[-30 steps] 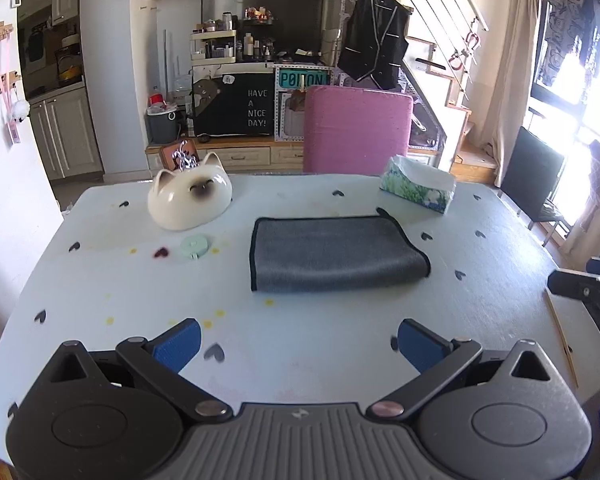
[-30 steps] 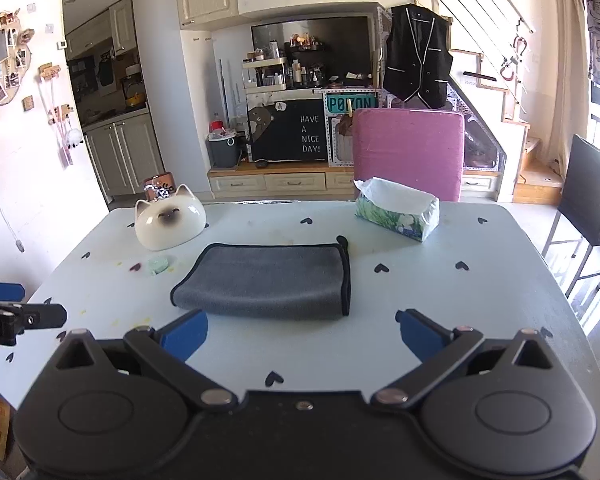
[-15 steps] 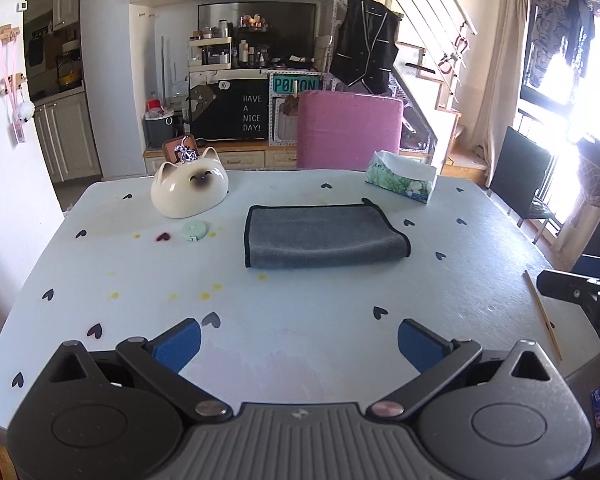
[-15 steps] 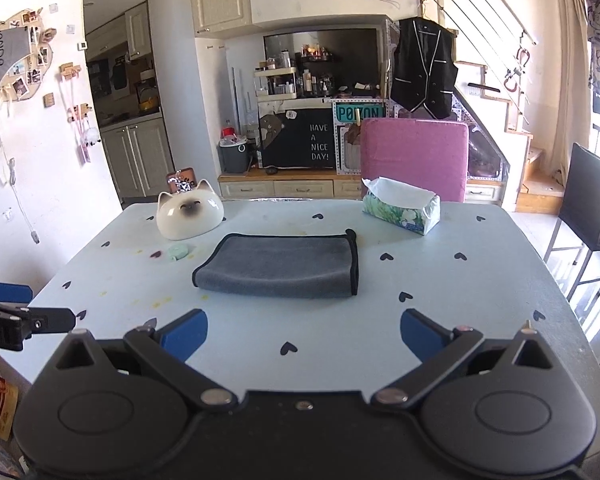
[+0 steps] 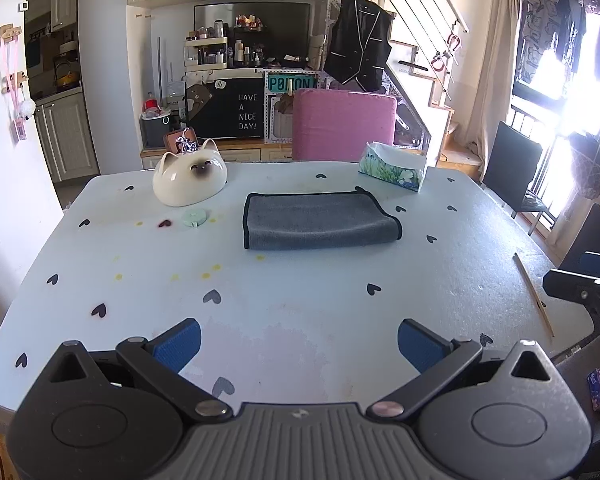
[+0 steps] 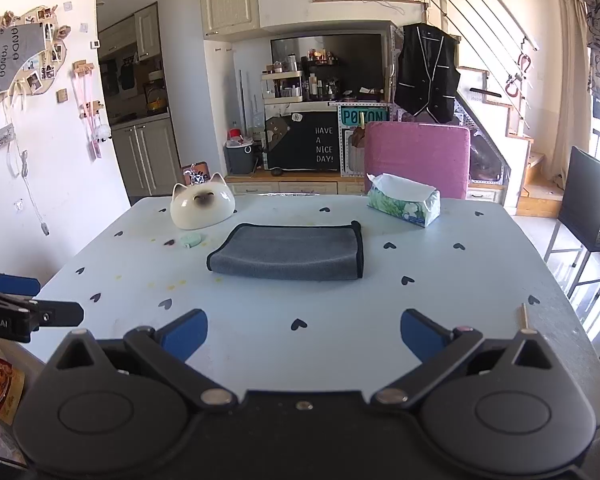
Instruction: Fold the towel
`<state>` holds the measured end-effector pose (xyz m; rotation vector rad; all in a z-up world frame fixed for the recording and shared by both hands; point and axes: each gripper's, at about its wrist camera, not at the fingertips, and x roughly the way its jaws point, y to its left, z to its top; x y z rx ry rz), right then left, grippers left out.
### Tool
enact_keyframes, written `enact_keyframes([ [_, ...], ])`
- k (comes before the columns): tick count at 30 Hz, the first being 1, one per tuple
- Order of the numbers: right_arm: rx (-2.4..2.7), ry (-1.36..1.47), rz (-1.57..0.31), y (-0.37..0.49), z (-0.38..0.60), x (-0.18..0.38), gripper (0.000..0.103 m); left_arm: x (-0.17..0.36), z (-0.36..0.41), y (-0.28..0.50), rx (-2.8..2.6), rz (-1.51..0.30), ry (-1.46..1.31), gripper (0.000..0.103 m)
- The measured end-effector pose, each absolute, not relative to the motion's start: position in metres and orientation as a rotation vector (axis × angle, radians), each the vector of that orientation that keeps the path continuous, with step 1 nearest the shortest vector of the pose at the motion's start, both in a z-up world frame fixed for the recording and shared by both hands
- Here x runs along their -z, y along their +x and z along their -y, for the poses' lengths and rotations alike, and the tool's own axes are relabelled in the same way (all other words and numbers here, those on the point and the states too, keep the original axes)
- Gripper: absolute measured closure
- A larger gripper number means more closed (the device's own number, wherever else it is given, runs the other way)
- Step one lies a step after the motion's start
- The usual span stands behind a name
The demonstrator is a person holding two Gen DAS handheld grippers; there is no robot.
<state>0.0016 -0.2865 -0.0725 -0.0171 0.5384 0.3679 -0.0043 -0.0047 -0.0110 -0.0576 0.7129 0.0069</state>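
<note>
Gaping wide and empty, left claw [image 5: 298,344] and right claw [image 6: 303,334] hover near the folded towel [image 5: 318,221].

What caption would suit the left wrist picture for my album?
Open left gripper faces a folded grey towel on the heart-dotted pale blue table.

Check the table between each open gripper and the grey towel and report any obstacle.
Nothing visible blocks either path. Only bare table lies between the left gripper and the towel, and likewise for the right gripper. The cat bowl and tissue box sit off to the sides.
</note>
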Motion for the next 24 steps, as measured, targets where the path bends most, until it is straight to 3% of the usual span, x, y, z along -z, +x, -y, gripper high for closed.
enact_keyframes([
  [24,-0.365,-0.022,-0.512,-0.019,0.292,0.072,0.000,0.009,0.004,-0.021,0.022,-0.683,-0.066,0.000],
])
